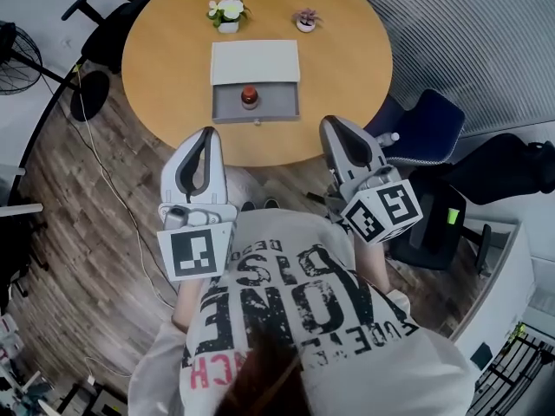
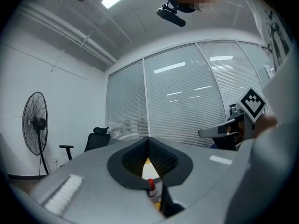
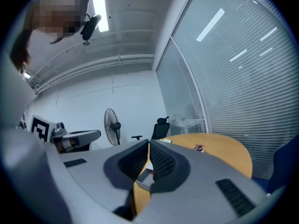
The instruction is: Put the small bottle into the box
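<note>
**A:** Where is the small bottle with the red cap sitting?

**B:** It is standing upright inside the open grey tray of the flat rectangular box, close to the tray's back edge, where a pale flat panel is covering the rest of the box.

**A:** And what is lying around the box?

**B:** The box is resting on the round wooden table. Beyond it, a small pot of white flowers and a tiny purple plant are standing apart from each other.

**A:** What are the grippers doing?

**B:** Both are hovering off the table's near edge, well apart from the box. The left gripper is pressing its jaws together on nothing, and through the gap below the tips its own view is showing the bottle's red cap. The right gripper is likewise holding its jaws closed and empty.
</note>
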`<move>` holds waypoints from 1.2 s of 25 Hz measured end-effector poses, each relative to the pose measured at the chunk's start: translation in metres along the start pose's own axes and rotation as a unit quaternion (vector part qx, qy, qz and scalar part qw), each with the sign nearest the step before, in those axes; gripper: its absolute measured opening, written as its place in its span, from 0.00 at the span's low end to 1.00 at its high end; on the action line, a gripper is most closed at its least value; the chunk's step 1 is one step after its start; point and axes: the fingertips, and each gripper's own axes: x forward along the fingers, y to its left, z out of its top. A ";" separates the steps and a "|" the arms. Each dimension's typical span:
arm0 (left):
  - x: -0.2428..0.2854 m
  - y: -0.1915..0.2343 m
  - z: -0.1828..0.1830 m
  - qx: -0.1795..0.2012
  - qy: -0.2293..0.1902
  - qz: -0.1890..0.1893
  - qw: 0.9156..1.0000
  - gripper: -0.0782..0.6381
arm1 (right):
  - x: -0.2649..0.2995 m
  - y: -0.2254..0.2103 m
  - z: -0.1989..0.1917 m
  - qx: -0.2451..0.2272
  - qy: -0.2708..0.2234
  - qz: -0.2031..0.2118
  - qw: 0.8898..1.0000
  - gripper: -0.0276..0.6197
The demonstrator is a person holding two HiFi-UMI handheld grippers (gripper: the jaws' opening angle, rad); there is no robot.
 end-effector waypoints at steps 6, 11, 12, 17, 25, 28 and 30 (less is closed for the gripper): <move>0.015 -0.002 -0.008 0.005 0.010 -0.018 1.000 0.12 | 0.006 -0.005 -0.002 -0.003 0.004 -0.007 1.000 0.07; 0.024 -0.004 -0.007 -0.004 0.010 -0.029 1.000 0.12 | 0.011 -0.008 -0.003 -0.001 0.006 -0.010 1.000 0.07; 0.025 -0.004 -0.006 -0.004 0.010 -0.031 0.999 0.12 | 0.012 -0.007 -0.003 -0.001 0.006 -0.010 1.000 0.07; 0.029 -0.005 -0.007 -0.007 0.012 -0.037 0.999 0.12 | 0.015 -0.007 -0.004 0.000 0.003 -0.010 1.000 0.07; 0.029 -0.009 -0.007 -0.007 0.012 -0.044 0.999 0.12 | 0.014 -0.008 -0.004 -0.002 0.001 -0.013 1.000 0.07; 0.029 -0.008 -0.007 -0.008 0.012 -0.045 0.999 0.12 | 0.015 -0.005 -0.004 -0.006 0.005 -0.012 1.000 0.07; 0.029 -0.007 -0.007 -0.009 0.013 -0.044 0.999 0.12 | 0.016 -0.004 -0.005 -0.005 0.006 -0.012 1.000 0.07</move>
